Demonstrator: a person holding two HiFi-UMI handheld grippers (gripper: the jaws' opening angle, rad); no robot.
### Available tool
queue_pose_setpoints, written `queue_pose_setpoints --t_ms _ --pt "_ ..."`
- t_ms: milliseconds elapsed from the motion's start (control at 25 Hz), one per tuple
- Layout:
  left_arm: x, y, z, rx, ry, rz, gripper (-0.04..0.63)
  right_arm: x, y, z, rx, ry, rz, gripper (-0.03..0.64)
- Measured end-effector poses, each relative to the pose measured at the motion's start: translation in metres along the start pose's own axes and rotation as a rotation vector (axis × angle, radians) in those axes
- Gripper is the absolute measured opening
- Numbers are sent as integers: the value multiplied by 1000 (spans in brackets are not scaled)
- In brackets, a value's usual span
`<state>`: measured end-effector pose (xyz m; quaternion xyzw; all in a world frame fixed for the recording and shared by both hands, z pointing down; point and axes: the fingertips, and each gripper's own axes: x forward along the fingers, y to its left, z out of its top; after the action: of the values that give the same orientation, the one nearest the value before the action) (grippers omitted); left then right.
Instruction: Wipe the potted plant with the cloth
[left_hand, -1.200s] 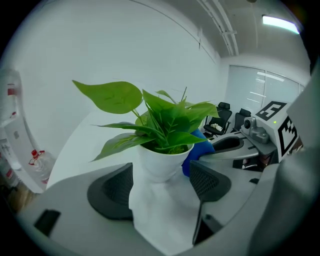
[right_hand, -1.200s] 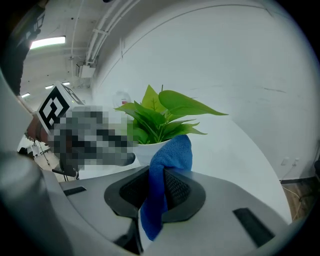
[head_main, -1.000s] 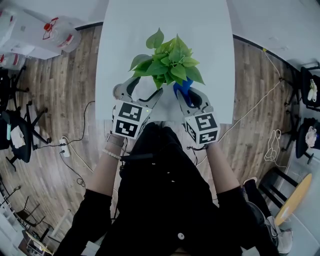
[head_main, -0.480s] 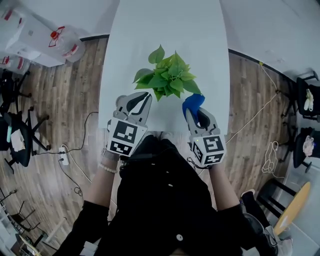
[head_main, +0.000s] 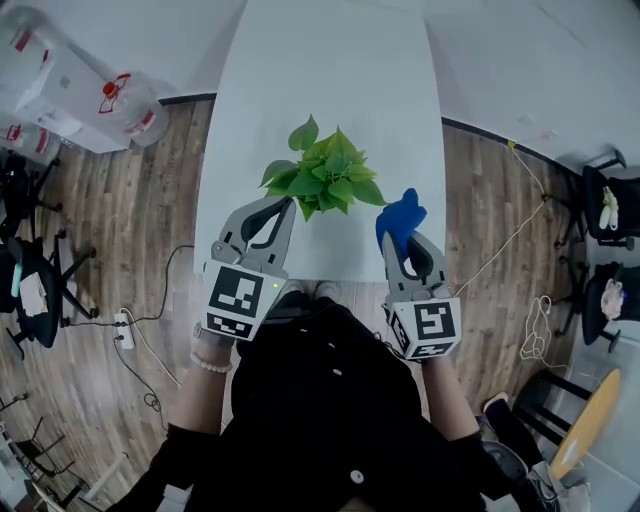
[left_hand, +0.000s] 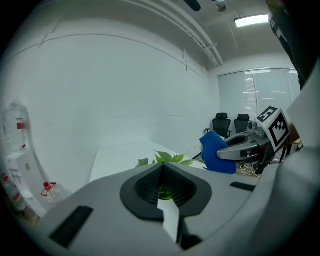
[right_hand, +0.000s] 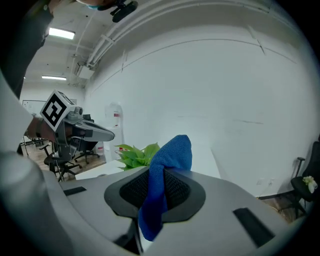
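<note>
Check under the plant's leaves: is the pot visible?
No. From the head view the leaves of the plant cover the pot completely; only the white table shows around them. Both gripper views catch just the upper leaves, nothing lower.

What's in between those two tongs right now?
In the head view, the potted plant has its front leaves between them, over the white table. The left tongs are shut and empty; the right tongs pinch the blue cloth.
</note>
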<state>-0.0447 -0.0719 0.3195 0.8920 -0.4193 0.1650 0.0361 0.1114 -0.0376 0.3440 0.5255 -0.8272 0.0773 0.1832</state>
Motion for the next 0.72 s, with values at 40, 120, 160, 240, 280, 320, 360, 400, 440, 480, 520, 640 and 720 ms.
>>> queue_pose_setpoints --t_ms 40,120,160,240,280,320,360,400,440,480,520,640,720 --pt "-2 0 7 12 -10 2 14 -1 -2 8 -8 -17 -7 84" --pt "-4 0 19 30 -29 6 14 -3 -5 26 -16 -56 -17 84" --pt "-6 -1 24 35 -38 7 14 -4 -6 35 -18 -75 -20 84" --pt "-9 -1 33 46 -50 8 14 -6 -5 53 -30 -113 -14 84" --pt "-11 -1 38 52 -55 9 14 -6 -4 62 -37 -129 -9 84" --pt "-13 -1 42 59 -60 11 14 -6 -2 69 -42 -143 -4 84" --pt "-15 0 46 65 -67 13 14 -6 0 76 -45 -155 3 84" --pt "-17 1 50 69 -73 17 14 -5 2 81 -45 -164 14 84" --pt "-19 3 53 71 -79 23 14 -5 5 85 -46 -170 27 84" --pt "-21 3 56 71 -85 28 14 -4 8 89 -48 -174 38 84" --pt "-22 4 58 70 -91 31 14 -4 9 91 -52 -178 47 84" --pt "-24 4 65 64 -107 32 14 -4 10 100 -50 -195 59 84" --pt "-26 3 68 51 -119 27 14 -3 10 104 -43 -206 63 84"
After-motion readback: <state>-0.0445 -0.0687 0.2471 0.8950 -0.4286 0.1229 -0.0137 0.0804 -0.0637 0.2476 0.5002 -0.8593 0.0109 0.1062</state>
